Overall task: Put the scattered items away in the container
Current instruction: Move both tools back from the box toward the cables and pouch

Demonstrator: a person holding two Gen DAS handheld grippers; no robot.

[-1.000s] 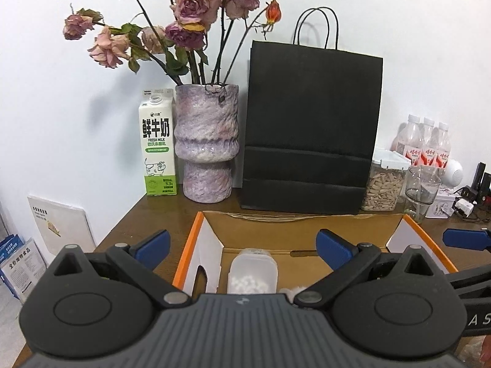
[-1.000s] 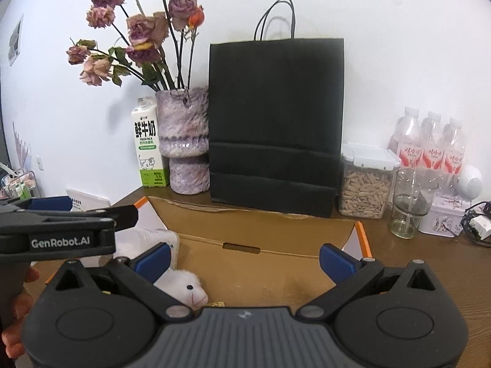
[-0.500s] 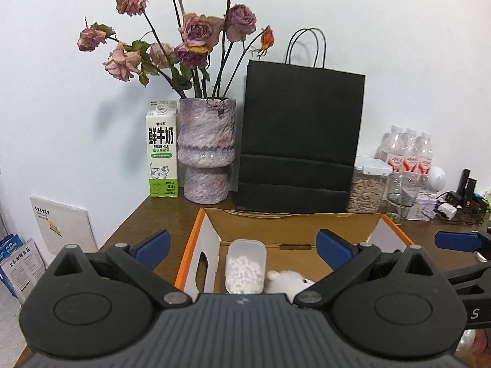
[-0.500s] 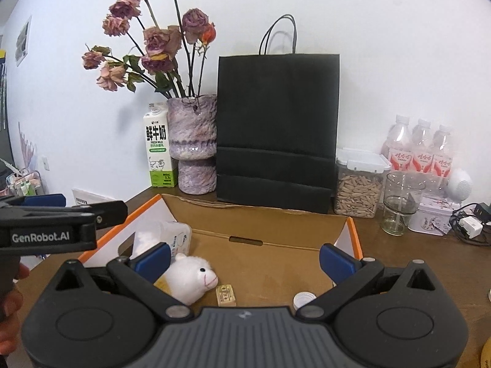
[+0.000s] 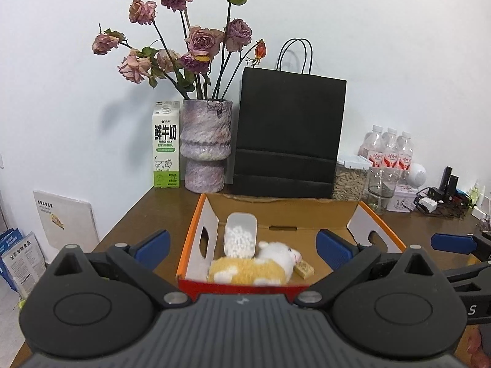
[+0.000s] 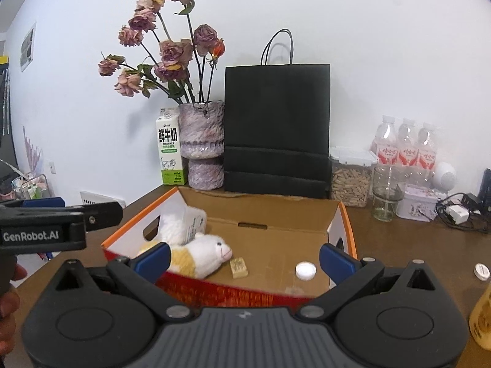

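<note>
A: Where do things stand?

B: Both tongs gape wide and carry nothing: the left gripper [image 5: 242, 245] and the right gripper [image 6: 244, 256] each frame the cardboard box [image 6: 343, 224] at centre frame. Inside it lie a plush sheep [image 6: 202, 253], a clear tub of white pellets [image 5: 241, 234], a small tan block [image 6: 238, 267] and a white cap [image 6: 305, 270].

A: Anything left outside?

B: Only the right wrist view shows it: a second white cap [image 6: 481, 271] on the table at the right edge, and something yellow [image 6: 481, 316] in the lower right corner, too cropped to name. The left view misses both.

A: How would that cap handle?

B: Probably light, stiff and slippery. I would pinch it across its rim.
</note>
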